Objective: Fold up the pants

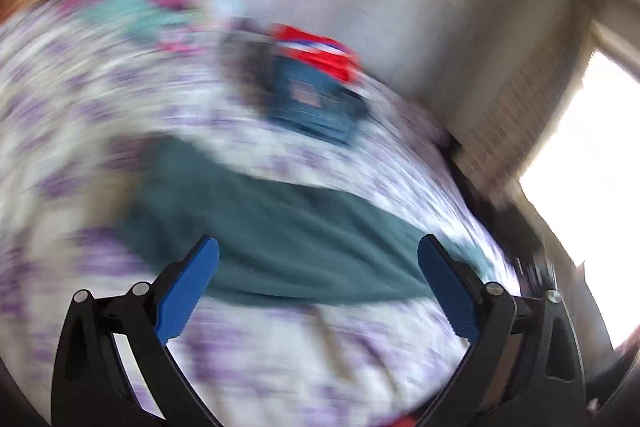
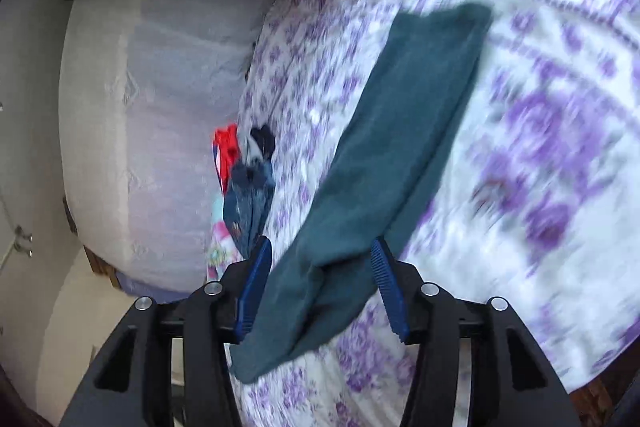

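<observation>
Two risks: bed [image 2: 520,155] sheet is soft and can bunch into a grab with the pants [image 2: 400,131], lying lengthwise folded on it; their near end sits between the open right tongs [image 2: 320,283]. Left tongs [image 1: 318,291] open, empty. Clothes pile [image 2: 248,187] near, not blocking.

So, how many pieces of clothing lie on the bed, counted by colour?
Dark teal fleece pants: 1
Blue denim garment: 1
Red garment: 1
Pale turquoise and pink garment: 1, blurred
Total: 4
</observation>
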### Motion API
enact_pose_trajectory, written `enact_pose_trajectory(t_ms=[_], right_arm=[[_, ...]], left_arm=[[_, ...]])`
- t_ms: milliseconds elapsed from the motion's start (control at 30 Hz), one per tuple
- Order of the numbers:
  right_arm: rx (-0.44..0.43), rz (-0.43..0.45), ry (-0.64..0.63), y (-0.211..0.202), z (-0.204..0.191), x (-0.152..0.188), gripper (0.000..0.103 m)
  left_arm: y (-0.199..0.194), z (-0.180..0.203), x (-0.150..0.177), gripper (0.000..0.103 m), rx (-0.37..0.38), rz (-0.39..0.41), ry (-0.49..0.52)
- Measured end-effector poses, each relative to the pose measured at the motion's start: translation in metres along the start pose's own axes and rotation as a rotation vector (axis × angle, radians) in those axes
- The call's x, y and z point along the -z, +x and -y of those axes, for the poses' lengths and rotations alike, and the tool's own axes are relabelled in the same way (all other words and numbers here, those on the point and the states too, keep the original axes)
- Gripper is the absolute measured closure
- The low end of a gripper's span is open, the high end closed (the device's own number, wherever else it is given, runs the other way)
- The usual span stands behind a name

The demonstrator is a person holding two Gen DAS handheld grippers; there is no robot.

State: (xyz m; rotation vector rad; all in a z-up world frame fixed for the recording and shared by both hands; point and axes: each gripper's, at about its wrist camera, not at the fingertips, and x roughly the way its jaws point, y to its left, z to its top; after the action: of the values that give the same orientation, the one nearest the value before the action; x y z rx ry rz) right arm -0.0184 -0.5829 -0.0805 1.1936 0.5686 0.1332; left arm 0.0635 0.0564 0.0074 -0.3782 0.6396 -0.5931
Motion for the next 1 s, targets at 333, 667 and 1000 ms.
enact_pose_trajectory(t_ms=[333, 667, 1000], right_arm=[[0.123, 0.070, 0.001, -0.014, 0.021, -0.052, 0.052], [0.199, 0.086, -0.005, -0.008, 0.046, -0.077, 0.101], [0.260, 0.136, -0.128, -0.021, 0.040, -0.088, 0.101]], left_arm=[[0.131, 0.167, 0.051, 0.006, 0.204, -0.346, 0.318], [0.157, 0.124, 0.059, 0.006, 0.219, -0.430, 0.112], [0.119, 0.099, 0.050, 0.006, 0.145, -0.320, 0.072]])
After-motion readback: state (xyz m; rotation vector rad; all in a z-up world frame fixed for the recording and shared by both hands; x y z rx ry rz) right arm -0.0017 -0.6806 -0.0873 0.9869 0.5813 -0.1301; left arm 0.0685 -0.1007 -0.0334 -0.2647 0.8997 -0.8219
